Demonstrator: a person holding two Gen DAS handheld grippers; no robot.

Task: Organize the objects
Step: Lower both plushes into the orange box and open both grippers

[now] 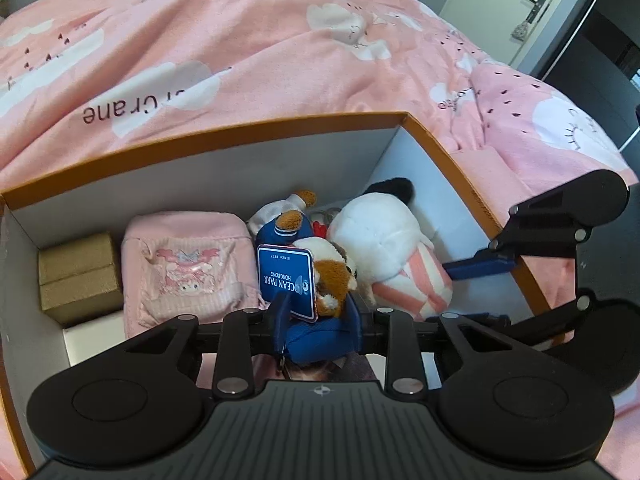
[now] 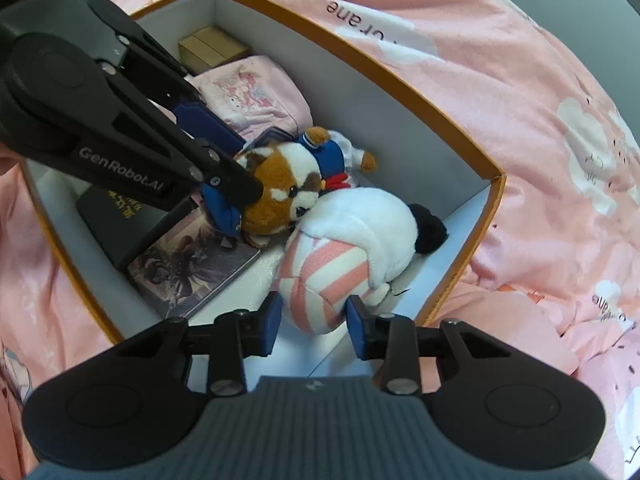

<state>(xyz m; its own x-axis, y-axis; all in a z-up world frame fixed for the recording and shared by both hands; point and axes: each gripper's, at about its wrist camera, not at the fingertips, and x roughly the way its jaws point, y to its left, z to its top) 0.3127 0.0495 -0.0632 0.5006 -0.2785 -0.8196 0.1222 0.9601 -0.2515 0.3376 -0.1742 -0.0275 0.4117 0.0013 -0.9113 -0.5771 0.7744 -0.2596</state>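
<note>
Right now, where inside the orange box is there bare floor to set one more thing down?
In the orange box, bare floor shows between the white plush and the far wall, and a strip between the book and that plush. The middle is crowded: red panda plush, pink pouch, gold box.

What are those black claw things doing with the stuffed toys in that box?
The left gripper is clamped on the small brown-and-white red panda plush in a blue sailor outfit, inside the orange-rimmed cardboard box. The right gripper sits open around the big white plush with pink-striped legs, not squeezing it.
</note>
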